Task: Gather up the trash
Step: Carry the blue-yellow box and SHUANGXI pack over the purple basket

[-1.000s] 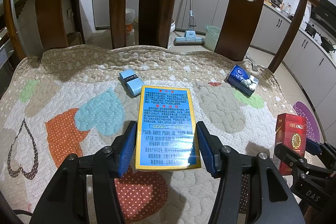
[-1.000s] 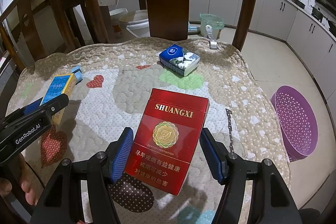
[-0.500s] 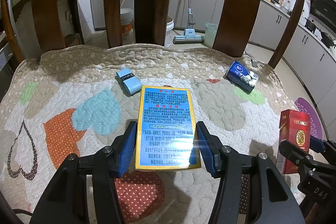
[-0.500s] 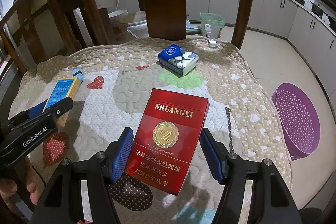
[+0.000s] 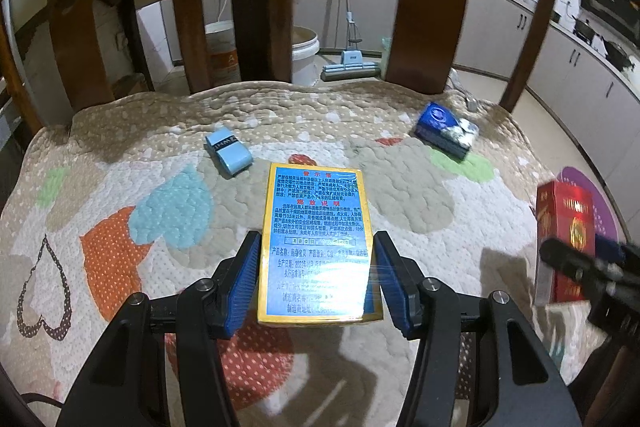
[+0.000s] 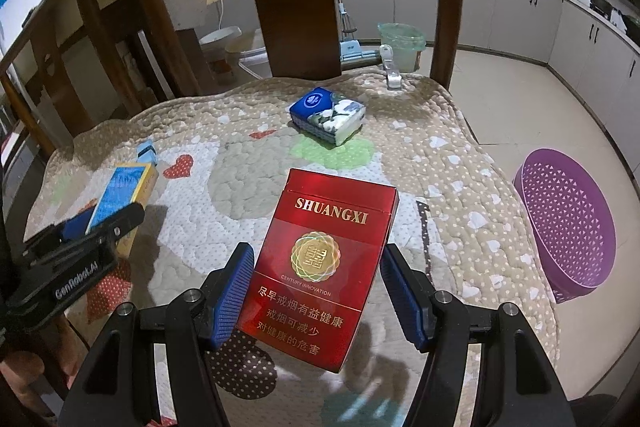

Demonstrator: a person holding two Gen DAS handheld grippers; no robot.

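A glossy red cigarette carton (image 6: 326, 269), flat and rectangular with gold lettering and a shiny round emblem, is pinched between the ribbed blue pads of the right gripper (image 6: 318, 293) and held tilted above the quilted cushion (image 6: 448, 163). The left gripper (image 5: 318, 277) clamps a slim yellow-edged box (image 5: 316, 239) whose blue face is covered in fine print under a reflective film. On the puffy, heart-patterned cushion lie a small pale blue packet (image 5: 229, 151) and a soft blue tissue pack (image 6: 328, 115). A perforated purple plastic basket (image 6: 568, 223) sits on the tiled floor beside the wooden seat.
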